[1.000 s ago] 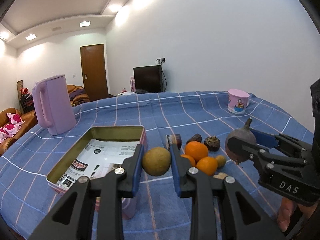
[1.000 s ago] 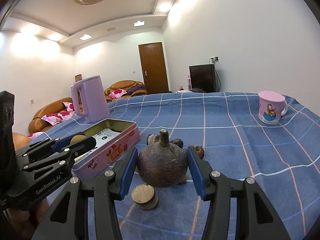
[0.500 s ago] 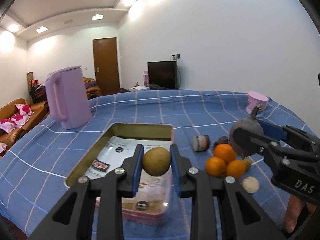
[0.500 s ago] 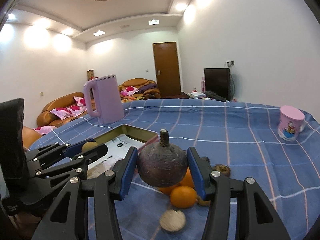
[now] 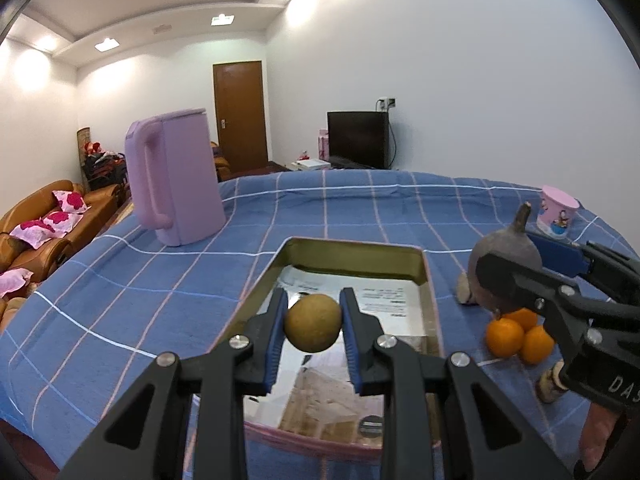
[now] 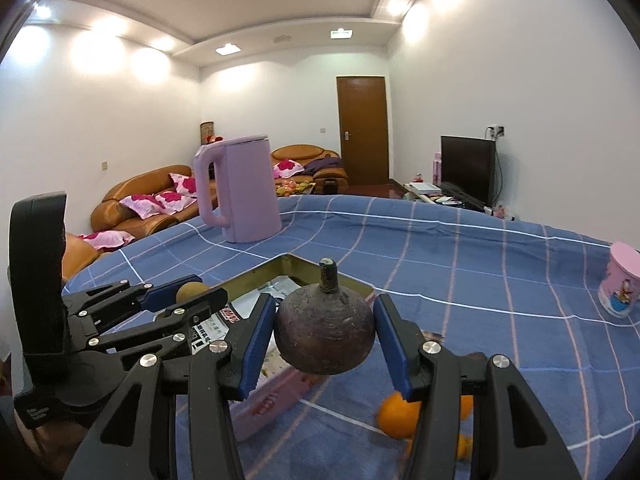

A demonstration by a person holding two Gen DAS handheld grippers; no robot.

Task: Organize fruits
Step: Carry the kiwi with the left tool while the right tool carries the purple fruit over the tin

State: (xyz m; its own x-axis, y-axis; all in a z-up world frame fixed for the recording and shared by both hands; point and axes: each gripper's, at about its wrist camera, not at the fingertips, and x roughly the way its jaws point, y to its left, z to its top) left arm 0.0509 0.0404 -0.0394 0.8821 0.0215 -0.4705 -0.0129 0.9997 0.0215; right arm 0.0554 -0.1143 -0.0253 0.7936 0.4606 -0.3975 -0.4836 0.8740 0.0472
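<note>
My left gripper (image 5: 313, 326) is shut on a round tan fruit (image 5: 313, 323), held in the air over the open tin box (image 5: 356, 249) lined with printed paper. My right gripper (image 6: 325, 330) is shut on a dark purple round fruit with a stubby stem (image 6: 325, 330), raised near the tin's right side (image 6: 276, 394). In the left wrist view that gripper and its dark fruit (image 5: 505, 249) hang right of the tin. Three oranges (image 5: 505, 337) lie on the blue checked cloth below it, with small brown pieces beside them.
A lilac kettle (image 5: 176, 186) stands on the cloth behind and left of the tin. A pink cartoon mug (image 5: 557, 216) sits at the far right. A brown chunk (image 5: 464, 288) lies behind the dark fruit. Sofas, a door and a television lie beyond the table.
Both grippers have carried their fruits leftward and toward the tin. The tan fruit has gone from beside the tin to above its inside. The oranges have slid toward the right and lower edges of the views.
</note>
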